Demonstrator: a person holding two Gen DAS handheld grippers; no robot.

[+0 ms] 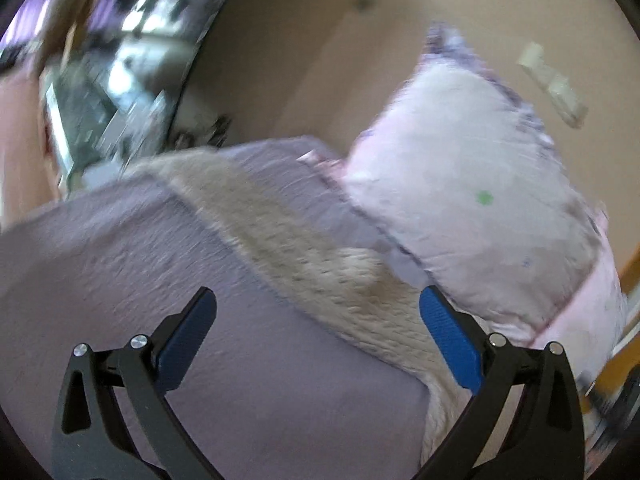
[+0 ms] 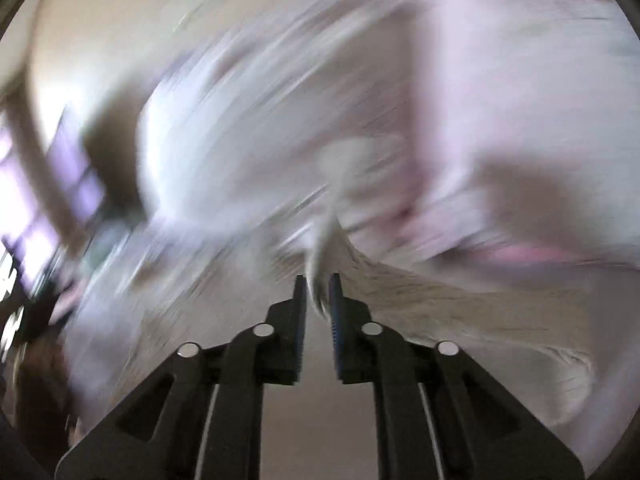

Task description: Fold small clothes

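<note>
while the left tongs [image 1: 318,322] gape over the lilac garment [image 1: 120,264], the right tongs [image 2: 318,292] pinch pale cloth [image 2: 320,256].

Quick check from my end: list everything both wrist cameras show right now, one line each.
Purple garment: one, lavender with a beige knit band, under the left gripper.
Pink garment: one, pale pink with a green dot, right of the purple one.
Table: one, beige, beneath the clothes.
White object: one, blurred, far right on the table.
Left gripper: black, blue pads, open above the purple garment.
Right gripper: black, closed on a pale fold of cloth; which garment is blurred.
</note>
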